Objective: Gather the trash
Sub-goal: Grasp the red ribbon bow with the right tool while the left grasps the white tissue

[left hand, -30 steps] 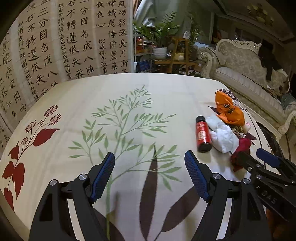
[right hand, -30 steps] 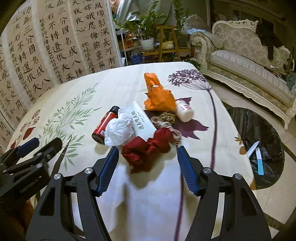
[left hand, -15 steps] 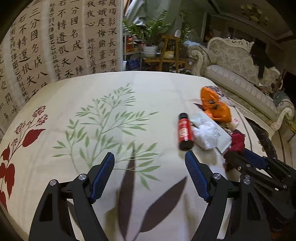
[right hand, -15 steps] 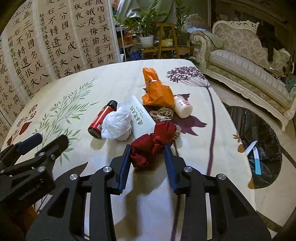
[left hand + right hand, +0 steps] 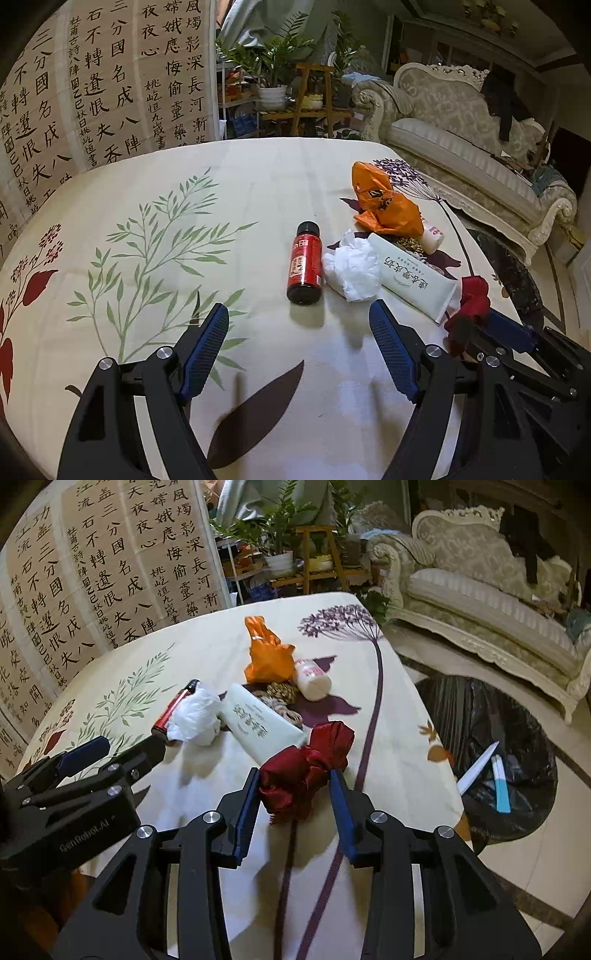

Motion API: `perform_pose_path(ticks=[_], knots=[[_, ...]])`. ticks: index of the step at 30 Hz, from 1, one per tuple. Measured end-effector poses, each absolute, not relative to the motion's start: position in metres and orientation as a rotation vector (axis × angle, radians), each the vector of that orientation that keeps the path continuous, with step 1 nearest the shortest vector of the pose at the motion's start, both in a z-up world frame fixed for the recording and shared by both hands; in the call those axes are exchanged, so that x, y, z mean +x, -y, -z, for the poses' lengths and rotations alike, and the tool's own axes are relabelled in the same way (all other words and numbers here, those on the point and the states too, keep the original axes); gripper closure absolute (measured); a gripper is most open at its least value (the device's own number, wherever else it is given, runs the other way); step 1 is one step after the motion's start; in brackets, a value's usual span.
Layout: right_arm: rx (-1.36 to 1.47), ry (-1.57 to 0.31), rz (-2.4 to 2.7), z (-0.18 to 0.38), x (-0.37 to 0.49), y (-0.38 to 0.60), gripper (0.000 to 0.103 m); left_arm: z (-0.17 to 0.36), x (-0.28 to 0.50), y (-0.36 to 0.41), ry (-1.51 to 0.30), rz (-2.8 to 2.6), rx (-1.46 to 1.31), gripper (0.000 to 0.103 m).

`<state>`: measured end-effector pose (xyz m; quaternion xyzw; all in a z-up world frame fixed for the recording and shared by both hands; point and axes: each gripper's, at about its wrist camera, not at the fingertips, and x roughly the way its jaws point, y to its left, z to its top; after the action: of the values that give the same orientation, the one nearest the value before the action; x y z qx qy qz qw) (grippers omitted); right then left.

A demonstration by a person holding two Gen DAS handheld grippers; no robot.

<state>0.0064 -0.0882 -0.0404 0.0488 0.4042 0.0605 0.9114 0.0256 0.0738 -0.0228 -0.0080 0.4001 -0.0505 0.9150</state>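
Observation:
A bunched red satin cloth (image 5: 306,771) sits between the pads of my right gripper (image 5: 294,775). Both pads touch it, and the jaws are opening slightly. From the left wrist view the same cloth (image 5: 472,295) hangs at that gripper's tip, low right. My left gripper (image 5: 297,314) is open, just short of a red bottle (image 5: 306,264) that lies on its side. Beside the bottle are a crumpled white tissue (image 5: 351,269), a pale green tube (image 5: 410,280), an orange bag (image 5: 388,206) and a small white bottle (image 5: 312,675).
The floral tablecloth (image 5: 221,192) covers a round table. A black trash bag (image 5: 480,738) lies open on the floor to the right, with a white and a blue item inside. A coil of rope (image 5: 282,692) lies amid the pile. A sofa (image 5: 480,602) stands behind.
The right gripper's jaws closed in on the red cloth and took hold of it. The left gripper moved right across the table, toward the red bottle.

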Motion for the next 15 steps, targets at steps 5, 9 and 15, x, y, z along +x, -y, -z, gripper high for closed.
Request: perform_pose_path(ticks=[5, 9, 15], knots=[[0.096, -0.843, -0.117, 0.044, 0.005, 0.093, 0.064, 0.025, 0.026, -0.072, -0.832, 0.103, -0.017, 0.027], [0.069, -0.825, -0.101, 0.041, 0.003, 0.095, 0.071, 0.023, 0.025, -0.069, -0.831, 0.118, -0.02, 0.027], [0.078, -0.799, -0.082, 0.035, 0.003, 0.103, 0.072, 0.019, 0.027, -0.059, -0.821, 0.151, -0.027, 0.027]])
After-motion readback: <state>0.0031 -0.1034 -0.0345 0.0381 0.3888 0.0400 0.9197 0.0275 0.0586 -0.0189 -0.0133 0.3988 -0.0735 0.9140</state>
